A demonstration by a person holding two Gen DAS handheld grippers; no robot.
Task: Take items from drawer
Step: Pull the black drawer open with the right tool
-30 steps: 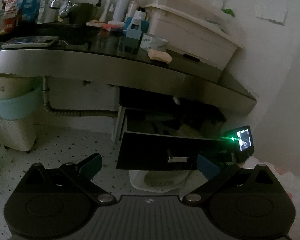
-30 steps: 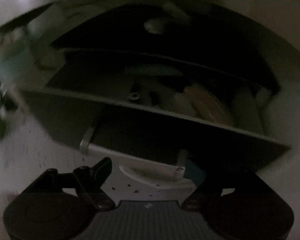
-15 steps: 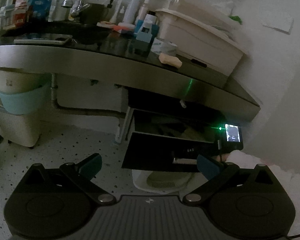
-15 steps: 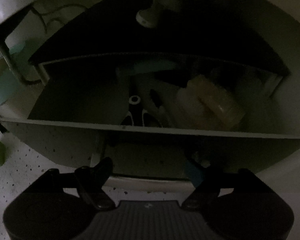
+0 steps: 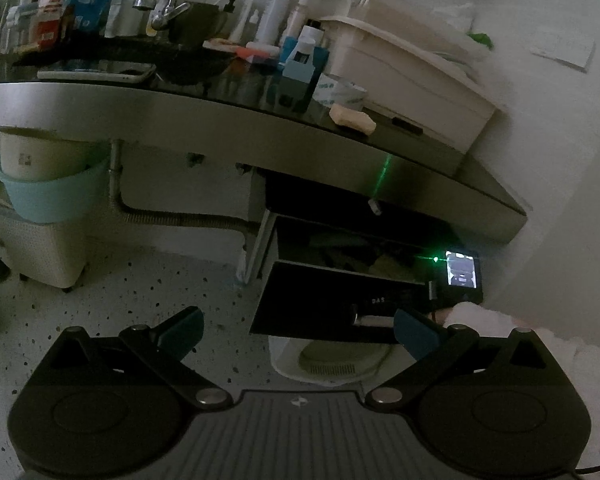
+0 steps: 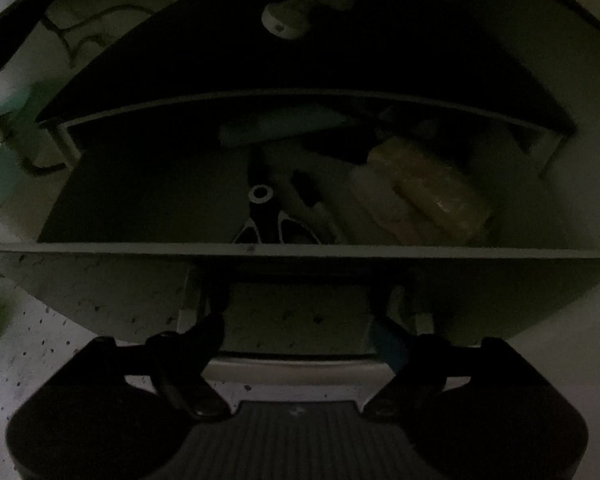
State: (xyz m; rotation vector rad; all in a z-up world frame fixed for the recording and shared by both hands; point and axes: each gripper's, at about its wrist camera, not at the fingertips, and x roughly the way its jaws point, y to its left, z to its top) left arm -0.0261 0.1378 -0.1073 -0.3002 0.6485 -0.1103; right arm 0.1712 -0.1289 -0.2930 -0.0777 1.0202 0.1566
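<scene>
Your right gripper (image 6: 296,332) is spread wide and holds nothing; its two fingers sit low, just before the front panel of the drawer (image 6: 300,250), one on each side of the handle (image 6: 296,354). This view is very dark. The drawer is pulled out, and inside it you can make out a yellowish bottle (image 6: 424,192) lying on its side at the right, a black tool with a silver ring (image 6: 260,196) near the middle, and a pale long thing (image 6: 276,130) at the back. The other items are too dim to name, and the front panel cuts off the tool's lower part. Above, a white knob (image 6: 286,22) hangs under the counter.

Your left gripper (image 5: 296,330) is also spread wide and empty, held well back from the drawer (image 5: 336,300) and pointing toward it over the speckled floor (image 5: 140,280). From here the drawer contents are only dark shapes. At the drawer's right end you see the lit screen (image 5: 462,270) of the right gripper, a green light beside it, and a bit of your hand (image 5: 470,312), mostly hidden behind the left gripper's finger. Small letters on the drawer front are too blurred to read surely. On the counter (image 5: 180,104) stand a tap (image 5: 160,4), bottles, a soap bar (image 5: 352,119) and a white box (image 5: 404,76); their labels cannot be read
</scene>
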